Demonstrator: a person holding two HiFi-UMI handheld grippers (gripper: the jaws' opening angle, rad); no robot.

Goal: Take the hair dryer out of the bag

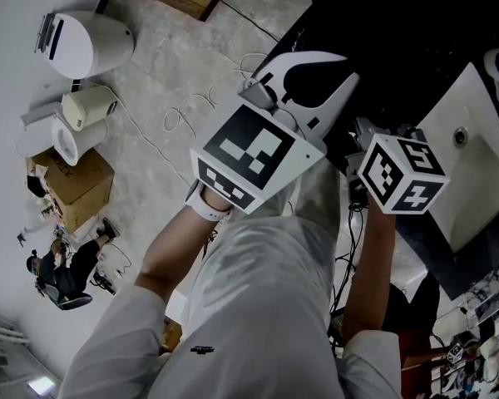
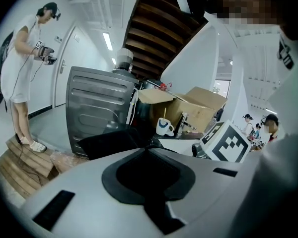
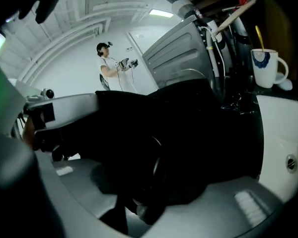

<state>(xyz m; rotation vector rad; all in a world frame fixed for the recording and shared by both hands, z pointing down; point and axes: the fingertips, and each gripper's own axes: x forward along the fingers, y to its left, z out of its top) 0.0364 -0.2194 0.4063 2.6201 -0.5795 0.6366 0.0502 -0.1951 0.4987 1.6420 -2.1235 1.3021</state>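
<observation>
The black bag (image 2: 107,142) lies on a dark counter, next to a white sink (image 1: 474,169). My left gripper (image 2: 149,150) is shut, and a fold of the bag's fabric rises to its tip. In the head view the left gripper (image 1: 345,66) points up and right at the dark bag (image 1: 399,48). My right gripper (image 3: 154,182) reaches into the bag (image 3: 188,113), its jaws wide apart. Between them sits a dark round body with a faint shiny rim, apparently the hair dryer (image 3: 151,155). It is too dark to see whether the pads press on it. Only the right gripper's marker cube (image 1: 399,173) shows from above.
A white mug (image 3: 265,66) stands behind the bag, by an open cardboard box (image 2: 198,105) and a grey metal appliance (image 2: 99,108). A person (image 2: 22,68) holding grippers stands at the far left near wooden steps (image 2: 20,165). White bins (image 1: 87,44) and cables lie on the floor.
</observation>
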